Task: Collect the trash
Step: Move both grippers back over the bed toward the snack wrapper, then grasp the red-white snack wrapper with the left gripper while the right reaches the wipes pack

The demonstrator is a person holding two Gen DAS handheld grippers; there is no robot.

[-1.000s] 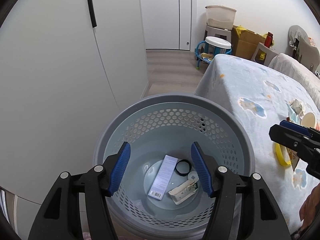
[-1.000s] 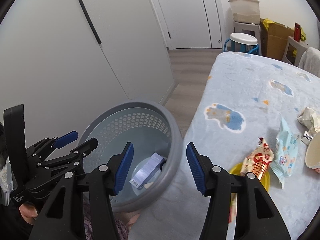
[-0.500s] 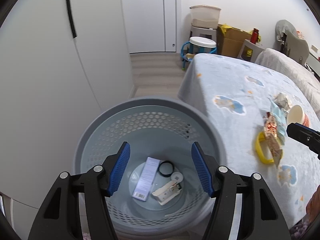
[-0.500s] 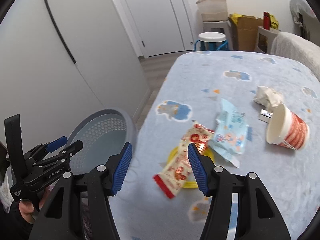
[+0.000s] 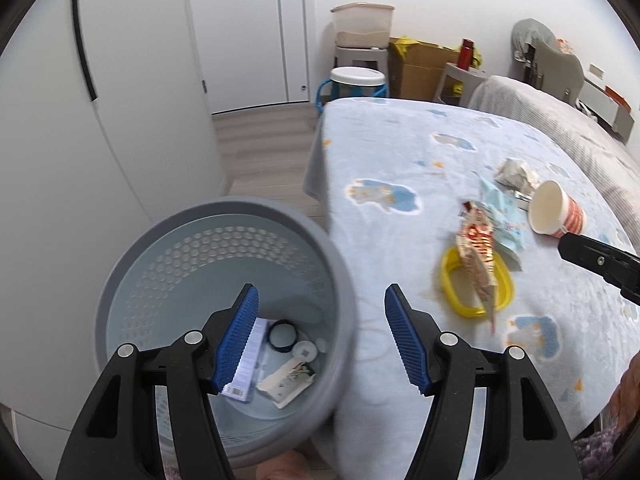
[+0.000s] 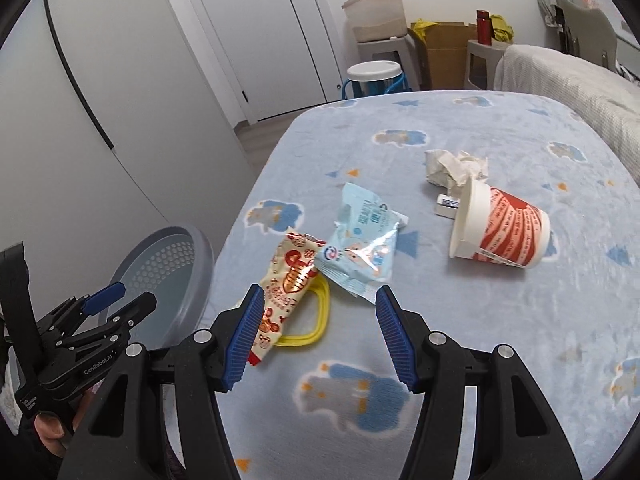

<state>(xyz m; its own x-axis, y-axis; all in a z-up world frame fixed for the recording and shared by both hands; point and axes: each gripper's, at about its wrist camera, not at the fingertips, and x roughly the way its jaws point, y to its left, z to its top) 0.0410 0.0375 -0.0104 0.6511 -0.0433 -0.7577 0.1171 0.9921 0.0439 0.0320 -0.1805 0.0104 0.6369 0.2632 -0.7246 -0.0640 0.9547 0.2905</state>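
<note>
Now both grippers empty, fingers half-spread. Left gripper straddles the grey basket rim, earlier trash inside. Right gripper aims at the bed: red snack wrapper on yellow ring just ahead, blue wrapper beyond, noodle cup and crumpled tissue farthest, likely next picks.
</note>
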